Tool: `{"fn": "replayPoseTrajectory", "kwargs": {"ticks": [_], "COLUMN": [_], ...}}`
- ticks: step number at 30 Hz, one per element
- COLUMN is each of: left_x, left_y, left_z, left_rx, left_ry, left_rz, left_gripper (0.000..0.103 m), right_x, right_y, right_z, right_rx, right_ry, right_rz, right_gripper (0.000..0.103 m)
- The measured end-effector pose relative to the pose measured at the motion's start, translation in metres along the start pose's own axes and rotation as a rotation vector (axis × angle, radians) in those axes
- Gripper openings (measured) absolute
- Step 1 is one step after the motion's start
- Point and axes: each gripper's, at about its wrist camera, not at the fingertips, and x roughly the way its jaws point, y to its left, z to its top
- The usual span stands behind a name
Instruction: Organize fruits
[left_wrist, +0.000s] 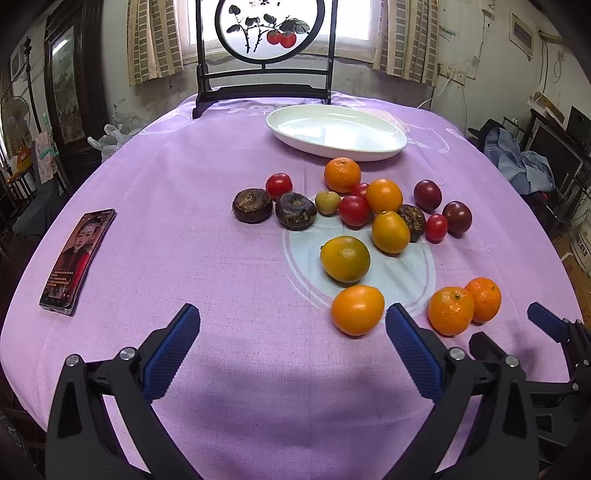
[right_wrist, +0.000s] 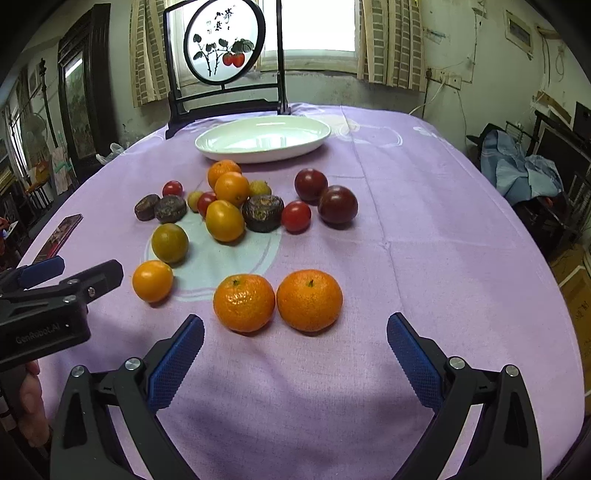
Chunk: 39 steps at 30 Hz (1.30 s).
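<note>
Loose fruit lies on the purple tablecloth (left_wrist: 184, 258): several oranges, red tomatoes, dark plums and brown water chestnuts. An empty white oval plate (left_wrist: 334, 133) sits at the far side; it also shows in the right wrist view (right_wrist: 262, 138). My left gripper (left_wrist: 291, 317) is open and empty, with a smooth orange fruit (left_wrist: 357, 309) just ahead to the right. My right gripper (right_wrist: 295, 328) is open and empty, with two mandarins (right_wrist: 244, 302) (right_wrist: 309, 299) right in front of its fingers. The left gripper also shows at the left edge of the right wrist view (right_wrist: 70, 273).
A phone (left_wrist: 77, 260) lies on the cloth at the left. A black-framed round painted screen (left_wrist: 266, 44) stands behind the plate. Clutter, a blue cloth heap (left_wrist: 521, 158) and furniture surround the table.
</note>
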Motion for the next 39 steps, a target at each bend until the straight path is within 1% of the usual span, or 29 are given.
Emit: {"fn": "replayPoseTrajectory", "kwargs": {"ticks": [2, 6, 11, 15, 17, 19, 28, 39], "left_x": [-0.0005, 0.0000, 0.0014, 0.0024, 0.0033, 0.0035, 0.0041, 0.0045], "left_y": [0.0006, 0.0009, 0.0004, 0.0004, 0.0001, 0.0001, 0.0000, -0.0002], "left_z": [0.0002, 0.0000, -0.0005, -0.0011, -0.0016, -0.0019, -0.0024, -0.0028], "left_rx": [-0.001, -0.003, 0.001, -0.001, 0.001, 0.001, 0.000, -0.001], "left_ry": [-0.002, -0.001, 0.002, 0.004, 0.006, 0.007, 0.008, 0.013], "left_rz": [0.002, 0.002, 0.003, 0.004, 0.007, 0.006, 0.007, 0.010], "left_gripper": [0.098, 0.098, 0.098, 0.098, 0.098, 0.098, 0.098, 0.098], "right_x": [-0.0007, -0.0061, -0.0056, -0.0068, -0.0080, -0.0076, -0.0062, -0.0070], "right_y": [0.0000, 0.0031, 0.0079, 0.0049, 0.0037, 0.0031, 0.0020, 0.0069], "right_z": [-0.0004, -0.0016, -0.0025, -0.0030, -0.0036, -0.0034, -0.0048, -0.0064], "right_rx": [0.003, -0.018, -0.039, -0.021, -0.013, -0.011, 0.000, -0.022], "right_ry": [-0.003, -0.037, -0.037, -0.050, -0.064, -0.061, -0.041, -0.043], "right_rz": [0.014, -0.006, -0.026, -0.007, -0.016, -0.025, 0.017, 0.028], "right_gripper": [0.099, 0.099, 0.099, 0.099, 0.099, 0.099, 0.099, 0.099]}}
